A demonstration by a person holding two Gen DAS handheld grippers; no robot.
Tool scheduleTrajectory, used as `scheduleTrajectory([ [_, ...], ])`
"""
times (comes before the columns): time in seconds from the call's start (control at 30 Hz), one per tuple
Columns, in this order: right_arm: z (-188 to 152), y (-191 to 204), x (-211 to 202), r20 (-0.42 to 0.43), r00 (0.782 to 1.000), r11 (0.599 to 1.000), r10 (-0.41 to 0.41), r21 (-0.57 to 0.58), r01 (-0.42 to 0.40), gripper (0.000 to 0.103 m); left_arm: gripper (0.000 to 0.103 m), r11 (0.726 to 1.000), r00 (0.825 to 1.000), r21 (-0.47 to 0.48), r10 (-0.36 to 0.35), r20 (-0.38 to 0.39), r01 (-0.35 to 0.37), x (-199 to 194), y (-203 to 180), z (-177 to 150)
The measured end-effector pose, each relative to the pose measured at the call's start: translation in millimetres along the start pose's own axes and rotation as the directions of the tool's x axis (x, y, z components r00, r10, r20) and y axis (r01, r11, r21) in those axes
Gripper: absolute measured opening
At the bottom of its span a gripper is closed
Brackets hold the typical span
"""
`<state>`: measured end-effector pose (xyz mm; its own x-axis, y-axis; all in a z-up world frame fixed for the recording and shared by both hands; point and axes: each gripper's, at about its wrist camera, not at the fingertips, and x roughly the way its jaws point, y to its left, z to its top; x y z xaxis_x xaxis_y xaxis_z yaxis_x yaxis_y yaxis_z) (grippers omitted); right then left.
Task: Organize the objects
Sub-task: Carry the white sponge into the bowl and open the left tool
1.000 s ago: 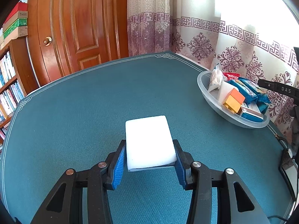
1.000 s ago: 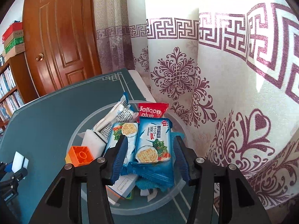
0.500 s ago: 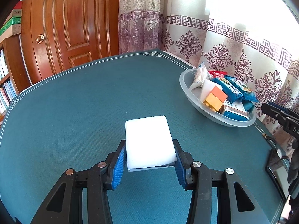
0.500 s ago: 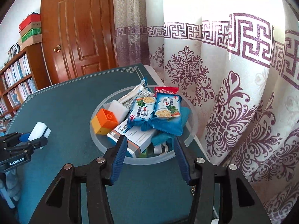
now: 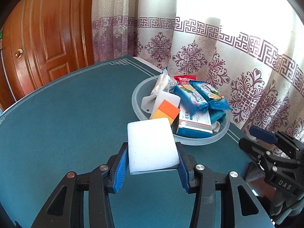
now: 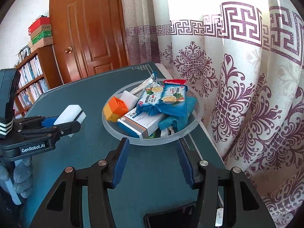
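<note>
left claw clamped on white sponge block, carried above the counter, long axis pointing away from claw | clear bowl just ahead-right, left hand nearer: cracker packs, orange brick, medicine box | right claw part-open, empty, short of bowl rim

Setting: a room in a private home. Indicators: a panelled wooden door with a brass knob; full-length patterned curtains over a bright window; a wooden bookshelf filled with books, with stacked cardboard boxes on top; a bench covered in teal cloth with a decorative white border.
</note>
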<state>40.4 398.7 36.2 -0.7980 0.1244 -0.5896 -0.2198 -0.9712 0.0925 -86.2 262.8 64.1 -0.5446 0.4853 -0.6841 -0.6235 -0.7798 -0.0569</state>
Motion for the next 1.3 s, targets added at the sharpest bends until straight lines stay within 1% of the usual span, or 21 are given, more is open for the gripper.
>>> scheduleTrajectory([
  [0.13,-5.1,0.4,-3.2,0.005,1.0,1.0,0.025,-0.015,-0.025,0.053,0.05,1.0,1.0,0.008,-0.009,0.005,0.008,6.6,-12.5,20.4],
  [0.3,-7.9,0.1,-4.8,0.016,0.998,0.998,0.061,-0.02,-0.061,0.053,0.05,0.999,0.999,-0.001,-0.04,0.018,0.04,15.4,-23.4,45.2],
  [0.43,-9.1,-2.0,-3.0,0.02,0.997,0.997,0.08,-0.021,-0.08,0.053,0.05,0.998,0.998,0.0,-0.061,0.014,0.061,23.9,-32.8,54.4],
  [0.63,-9.1,-10.5,0.0,0.025,0.995,0.996,0.094,0.003,-0.094,0.053,0.05,0.999,0.999,0.011,-0.036,-0.008,0.036,47.5,-38.7,65.8],
  [0.97,-10.7,-13.6,-0.4,0.024,0.992,0.992,0.124,0.032,-0.125,0.053,0.05,1.0,1.0,0.014,-0.005,-0.026,0.005,84.8,-35.1,97.6],
  [1.1,-11.1,-14.1,-0.7,0.026,0.993,0.992,0.119,0.033,-0.12,0.053,0.051,1.0,0.999,0.005,-0.028,-0.044,0.028,88.3,-33.7,93.9],
  [1.23,-12.3,-16.1,2.3,0.018,0.993,0.992,0.118,0.046,-0.118,0.053,0.051,0.999,0.998,0.005,-0.048,-0.038,0.048,78.8,-36.6,85.0],
  [1.3,-13.0,-16.5,3.5,0.014,0.993,0.992,0.119,0.049,-0.119,0.053,0.055,0.998,0.998,0.01,-0.058,-0.034,0.058,74.6,-39.9,82.4],
])
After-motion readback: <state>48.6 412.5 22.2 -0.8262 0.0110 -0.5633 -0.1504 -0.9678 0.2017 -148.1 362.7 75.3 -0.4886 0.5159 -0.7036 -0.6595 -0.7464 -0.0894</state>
